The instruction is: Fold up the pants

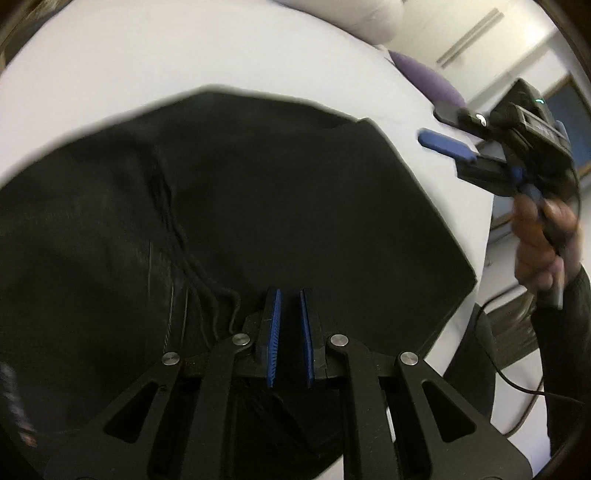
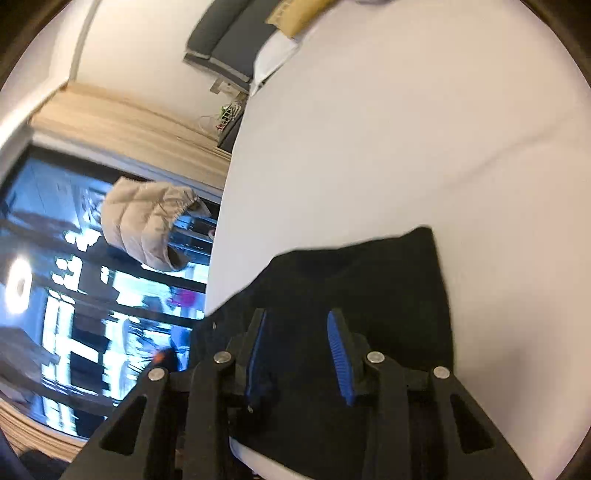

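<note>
Black pants (image 1: 258, 206) lie spread on a white bed sheet (image 1: 184, 55), with a drawstring (image 1: 199, 266) trailing across them. My left gripper (image 1: 290, 295) hovers over the near part of the pants with its blue pads a narrow gap apart and nothing between them. My right gripper (image 1: 443, 142) shows in the left wrist view, held in a hand above the pants' right corner. In the right wrist view the right gripper (image 2: 299, 317) is open over a corner of the pants (image 2: 369, 280), holding nothing.
A purple pillow (image 1: 432, 79) and a white pillow (image 1: 369, 14) lie at the far side of the bed. The bed edge (image 2: 221, 206) runs left of the pants; beyond it are a beige puffer jacket (image 2: 147, 221) and a dark window.
</note>
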`<state>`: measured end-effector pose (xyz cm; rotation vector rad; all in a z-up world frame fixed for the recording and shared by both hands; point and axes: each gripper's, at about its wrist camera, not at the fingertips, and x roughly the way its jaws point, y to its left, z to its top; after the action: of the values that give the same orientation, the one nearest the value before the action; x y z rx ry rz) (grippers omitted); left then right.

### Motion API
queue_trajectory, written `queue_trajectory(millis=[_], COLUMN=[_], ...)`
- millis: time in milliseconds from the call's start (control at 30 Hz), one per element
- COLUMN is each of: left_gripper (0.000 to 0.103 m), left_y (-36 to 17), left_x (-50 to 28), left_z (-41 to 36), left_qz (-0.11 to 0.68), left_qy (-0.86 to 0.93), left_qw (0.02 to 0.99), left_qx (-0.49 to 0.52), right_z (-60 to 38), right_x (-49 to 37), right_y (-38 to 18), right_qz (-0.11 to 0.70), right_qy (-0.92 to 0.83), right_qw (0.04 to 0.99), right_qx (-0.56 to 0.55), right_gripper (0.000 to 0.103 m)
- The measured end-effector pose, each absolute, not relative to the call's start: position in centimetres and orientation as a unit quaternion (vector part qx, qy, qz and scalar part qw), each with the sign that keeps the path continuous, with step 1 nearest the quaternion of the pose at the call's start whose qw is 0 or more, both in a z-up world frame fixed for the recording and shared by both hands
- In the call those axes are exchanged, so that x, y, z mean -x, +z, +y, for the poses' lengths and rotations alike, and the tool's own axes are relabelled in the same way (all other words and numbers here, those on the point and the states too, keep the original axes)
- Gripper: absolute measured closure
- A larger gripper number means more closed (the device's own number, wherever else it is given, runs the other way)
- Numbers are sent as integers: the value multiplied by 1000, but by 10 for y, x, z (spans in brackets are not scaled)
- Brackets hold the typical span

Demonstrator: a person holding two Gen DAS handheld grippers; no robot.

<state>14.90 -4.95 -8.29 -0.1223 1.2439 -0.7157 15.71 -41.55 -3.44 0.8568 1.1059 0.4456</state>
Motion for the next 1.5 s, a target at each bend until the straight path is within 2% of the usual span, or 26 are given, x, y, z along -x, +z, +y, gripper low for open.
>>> queue_trajectory(millis=[133,200,333,667,833,900,1033,1067,1100,1133,1200,1267,1333,1400,1500], left_gripper=[93,93,93,93,93,93,93,93,93,93,93,91,76,18,16], left_y=[-83,-82,-81,-83,-66,-46,-17,-12,-10,-9,-12,-20,-29,-43,-60], left_x=[-145,-146,-145,-145,-133,-121,-91,-83,-75,-67,-51,-35,-23,-13,-7], left_z=[-40,-47,-44,-37,-8,12,71,88,102,118,149,187,212,242,275], left_qz=[566,565,561,557,532,507,462,454,449,443,434,425,418,408,388], left_qy=[-333,-331,-330,-335,-317,-313,-293,-282,-272,-261,-235,-200,-167,-127,-100], left_qw=[752,754,758,756,779,795,819,825,829,832,835,835,837,831,806], left_qx=[59,45,51,79,100,113,173,184,194,207,242,287,312,356,435], right_z=[-408,-402,-401,-404,-399,-393,-370,-359,-356,-352,-351,-348,-341,-331,-316], right_x=[-171,-163,-149,-42,-42,-59,-94,-103,-104,-105,-104,-103,-103,-103,-108], right_y=[-85,-103,-103,-74,-37,-34,-65,-87,-93,-91,-85,-77,-67,-56,-52], right_qz=[553,572,564,564,500,483,497,530,539,530,520,524,516,501,500], right_qy=[188,183,191,169,180,190,193,176,161,149,157,147,152,170,184], right_qw=[707,696,690,698,727,728,704,695,703,720,719,717,718,720,716], right_qx=[-398,-392,-410,-408,-435,-448,-470,-453,-435,-421,-434,-436,-442,-449,-452], right_gripper=[66,78,77,77,63,47,33,36,53,52,39,37,35,34,34])
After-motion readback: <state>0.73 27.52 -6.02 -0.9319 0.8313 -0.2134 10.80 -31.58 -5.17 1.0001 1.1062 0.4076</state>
